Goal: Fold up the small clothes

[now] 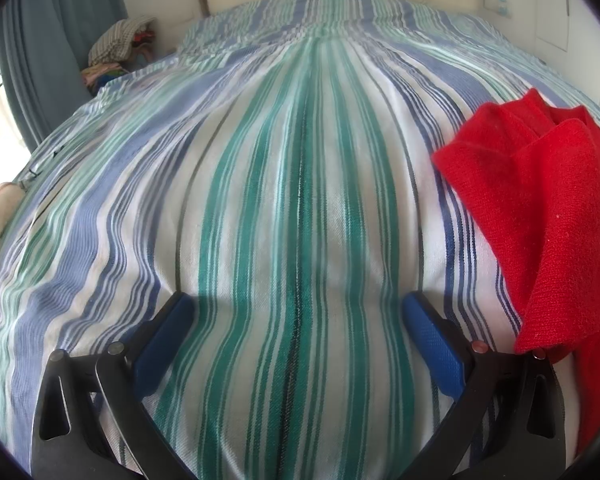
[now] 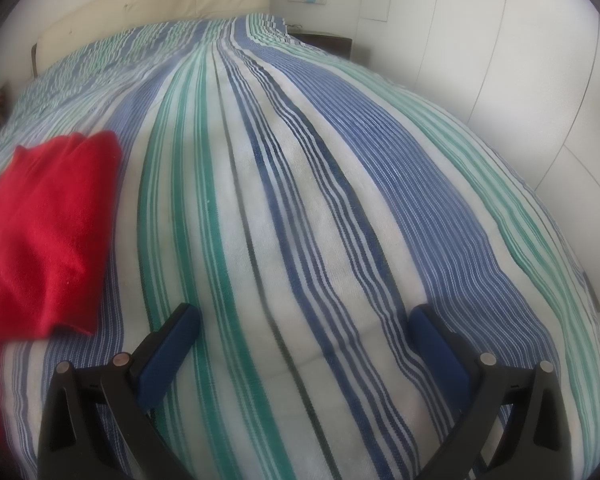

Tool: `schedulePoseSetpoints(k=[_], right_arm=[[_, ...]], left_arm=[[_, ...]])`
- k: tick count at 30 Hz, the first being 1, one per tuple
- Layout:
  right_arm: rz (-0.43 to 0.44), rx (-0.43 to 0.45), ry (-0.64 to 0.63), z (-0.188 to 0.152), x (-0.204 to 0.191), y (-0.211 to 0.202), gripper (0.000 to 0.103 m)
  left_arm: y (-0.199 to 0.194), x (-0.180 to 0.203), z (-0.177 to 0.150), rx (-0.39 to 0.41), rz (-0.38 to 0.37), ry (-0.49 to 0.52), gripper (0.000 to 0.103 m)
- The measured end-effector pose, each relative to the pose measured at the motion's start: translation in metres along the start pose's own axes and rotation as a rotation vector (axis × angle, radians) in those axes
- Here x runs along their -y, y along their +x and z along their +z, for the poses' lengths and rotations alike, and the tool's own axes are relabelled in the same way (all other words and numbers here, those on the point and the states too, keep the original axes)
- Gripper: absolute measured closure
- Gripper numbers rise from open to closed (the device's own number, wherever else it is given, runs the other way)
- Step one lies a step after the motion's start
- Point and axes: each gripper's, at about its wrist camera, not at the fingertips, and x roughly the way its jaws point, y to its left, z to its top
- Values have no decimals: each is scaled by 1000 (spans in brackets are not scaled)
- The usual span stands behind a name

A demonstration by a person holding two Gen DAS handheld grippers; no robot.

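Red garment lies on the striped bed cover, seemingly folded over but not yet neat.
It sits between the two tools, with layers doubled and one edge bunched; both left tongs and right tongs hover spread and empty over bare cover, so squaring up likely remains.

- Bedspread: white, striped green, blue, thin black.
- Garment: plain red; possibly a white mark, blurred.
- Gripper pads: blue; arms black.
- Curtain: grey-blue.
- Headboard: cream.
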Motion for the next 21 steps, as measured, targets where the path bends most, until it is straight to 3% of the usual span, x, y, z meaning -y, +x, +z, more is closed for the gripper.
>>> schedulePoseSetpoints(k=[21], right_arm=[[0,0,0,0,0,0,0]], left_arm=[[-2,-9,0,12,-60,-46,0]])
